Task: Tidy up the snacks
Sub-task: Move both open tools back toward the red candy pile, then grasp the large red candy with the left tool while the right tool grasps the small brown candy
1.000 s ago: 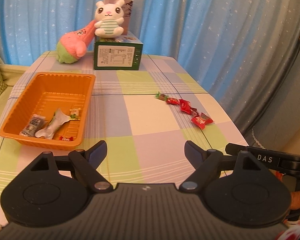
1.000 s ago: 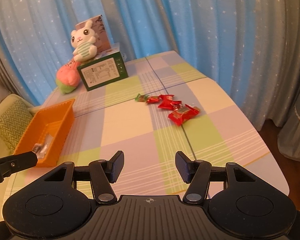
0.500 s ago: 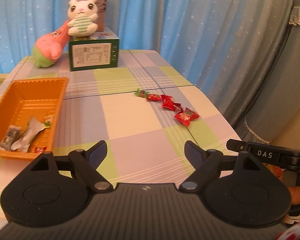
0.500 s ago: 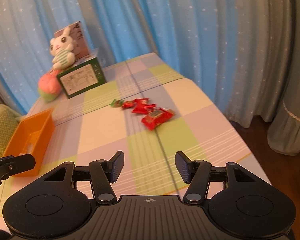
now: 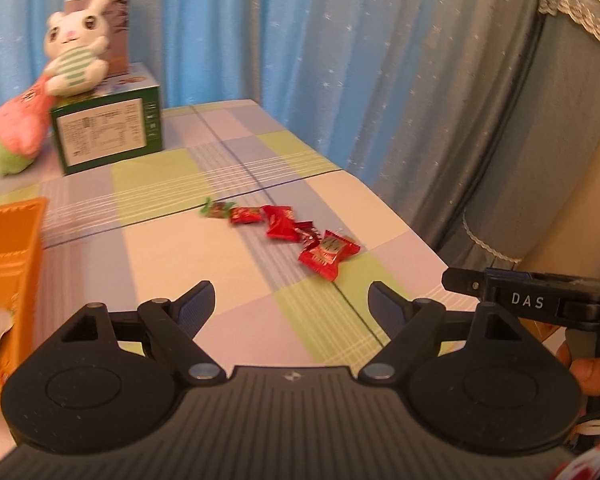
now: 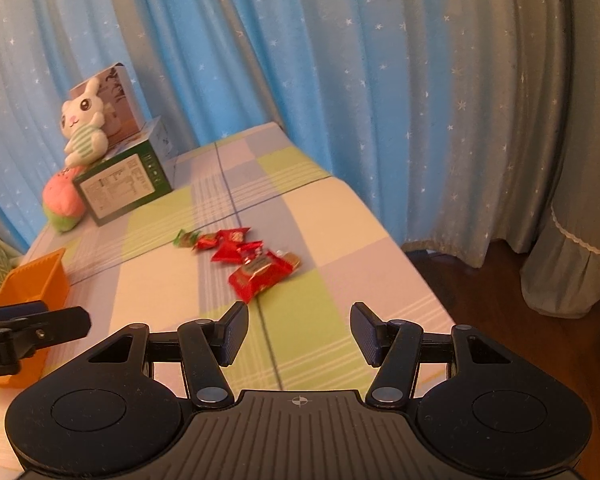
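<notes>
Several red snack packets lie in a row on the checked tablecloth, the nearest and largest red packet at the front and a green-ended candy at the far end. My left gripper is open and empty, short of the row. My right gripper is also open and empty, with its left finger just short of the large packet. The orange tray sits at the left and holds a few wrappers at its near end.
A green box with a white plush rabbit on top and a pink plush stand at the table's far left. Blue star curtains hang behind. The table's right edge drops to a wooden floor.
Both grippers have swung to the right and moved closer to the row of red packets. The orange tray has slid toward the left edge of both views. Jaw widths look unchanged.
</notes>
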Demonstrator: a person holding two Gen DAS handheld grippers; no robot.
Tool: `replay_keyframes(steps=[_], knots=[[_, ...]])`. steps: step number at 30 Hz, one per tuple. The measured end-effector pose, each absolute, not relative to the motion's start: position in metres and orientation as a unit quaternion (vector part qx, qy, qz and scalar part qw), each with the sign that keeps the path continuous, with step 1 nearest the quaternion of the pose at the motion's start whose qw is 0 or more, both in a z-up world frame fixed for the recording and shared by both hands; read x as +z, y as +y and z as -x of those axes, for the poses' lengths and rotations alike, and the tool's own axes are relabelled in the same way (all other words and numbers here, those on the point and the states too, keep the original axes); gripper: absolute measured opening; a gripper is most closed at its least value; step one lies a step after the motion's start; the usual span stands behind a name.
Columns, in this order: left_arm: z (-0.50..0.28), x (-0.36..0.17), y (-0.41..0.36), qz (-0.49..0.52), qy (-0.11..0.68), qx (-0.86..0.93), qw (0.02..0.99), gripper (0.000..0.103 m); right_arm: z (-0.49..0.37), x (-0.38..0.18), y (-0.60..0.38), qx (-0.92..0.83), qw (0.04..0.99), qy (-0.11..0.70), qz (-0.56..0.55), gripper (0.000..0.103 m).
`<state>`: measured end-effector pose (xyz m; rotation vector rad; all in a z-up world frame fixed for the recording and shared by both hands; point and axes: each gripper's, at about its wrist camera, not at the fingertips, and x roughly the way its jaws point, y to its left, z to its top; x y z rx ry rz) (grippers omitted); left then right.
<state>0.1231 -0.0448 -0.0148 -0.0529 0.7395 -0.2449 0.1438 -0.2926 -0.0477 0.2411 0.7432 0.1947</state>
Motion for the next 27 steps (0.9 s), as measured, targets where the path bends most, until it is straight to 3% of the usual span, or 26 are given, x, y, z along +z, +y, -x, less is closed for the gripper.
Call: replay_keyframes(steps=[17, 27], knots=[[-0.219, -0.083, -0.089, -0.035, 0.365, -0.191, 0.911, 0.068, -0.218, -0.104, -0.309, 0.087, 0.920, 0.361, -0.129, 0.057], [-0.252, -0.114, -0.116, -0.075, 0.365, -0.229, 0.899, 0.045, -0.234, -0.117, -0.313, 0.079, 0.914, 0.377, -0.130, 0.056]])
